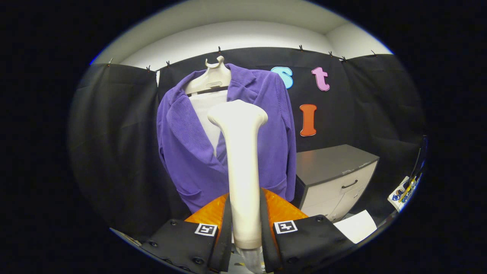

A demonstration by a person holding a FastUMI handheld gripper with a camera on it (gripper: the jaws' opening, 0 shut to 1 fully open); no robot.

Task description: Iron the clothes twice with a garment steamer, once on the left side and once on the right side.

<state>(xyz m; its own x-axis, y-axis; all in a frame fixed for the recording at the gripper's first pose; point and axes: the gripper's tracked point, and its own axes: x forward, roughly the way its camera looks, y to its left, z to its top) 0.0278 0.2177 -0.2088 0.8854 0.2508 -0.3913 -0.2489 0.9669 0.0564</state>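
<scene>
A cream-white garment steamer (242,167) stands upright between my two fingers, its handle pressed from both sides, its wide head at the top. My gripper (245,224) is shut on the steamer's handle. Beyond the steamer hangs a purple knit cardigan (190,144) over a white top (207,110), on a pale hanger (211,78) fixed against the black cloth wall. The steamer's head sits in front of the cardigan's middle, level with its chest, and hides part of the front opening. I cannot tell whether the head touches the fabric.
To the right of the cardigan stands a low grey-topped cabinet (335,167) with pale drawers and a dark handle. A white sheet of paper (357,226) lies on the floor in front of it. Black cloth walls close the booth on the left and right.
</scene>
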